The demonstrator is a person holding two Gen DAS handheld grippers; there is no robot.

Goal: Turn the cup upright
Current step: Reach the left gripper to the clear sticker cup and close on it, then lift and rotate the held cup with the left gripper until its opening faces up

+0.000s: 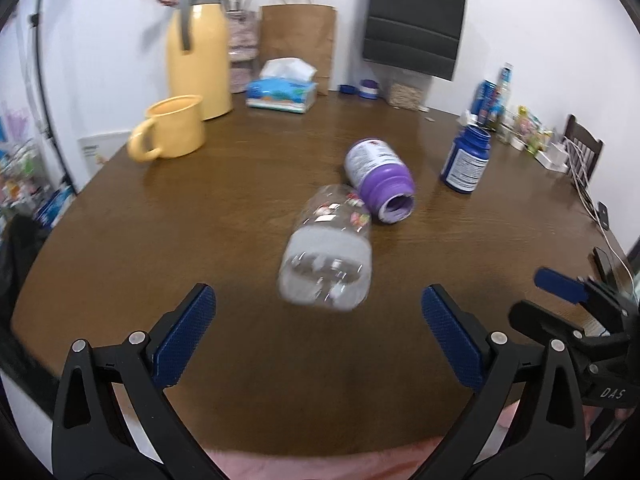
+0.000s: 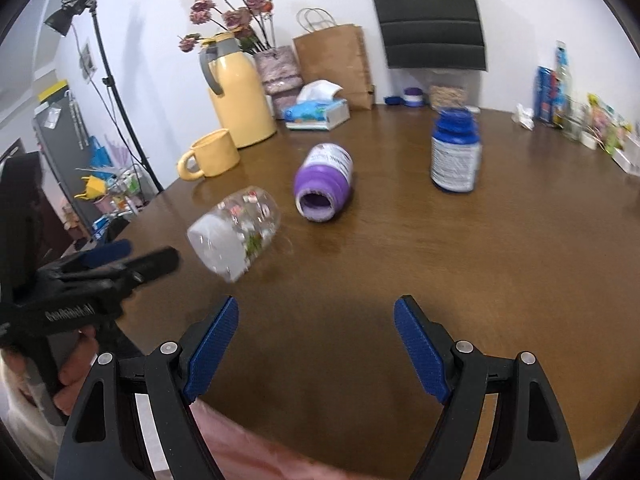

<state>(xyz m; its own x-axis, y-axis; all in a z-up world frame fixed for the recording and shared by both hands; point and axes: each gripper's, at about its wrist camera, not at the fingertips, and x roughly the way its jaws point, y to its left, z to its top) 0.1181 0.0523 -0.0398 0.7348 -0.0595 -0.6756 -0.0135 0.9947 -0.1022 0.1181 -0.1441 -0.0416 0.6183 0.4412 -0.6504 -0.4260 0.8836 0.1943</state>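
The clear cup [image 1: 326, 252] lies on its side near the table's [image 1: 240, 184] near edge, base toward us. Being round and slick, it could roll into the purple bottle [image 1: 380, 180] just behind if nudged off-centre. The left gripper [image 1: 318, 334] hovers low before it, fingers spread wide, empty. The right gripper [image 2: 316, 346] hangs further right, also spread, holding nothing.

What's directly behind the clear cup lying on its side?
Behind the clear cup lies a purple bottle, tipped over, mouth open toward the cameras. Whether they touch is unclear; the bottle's inside looks empty where visible.
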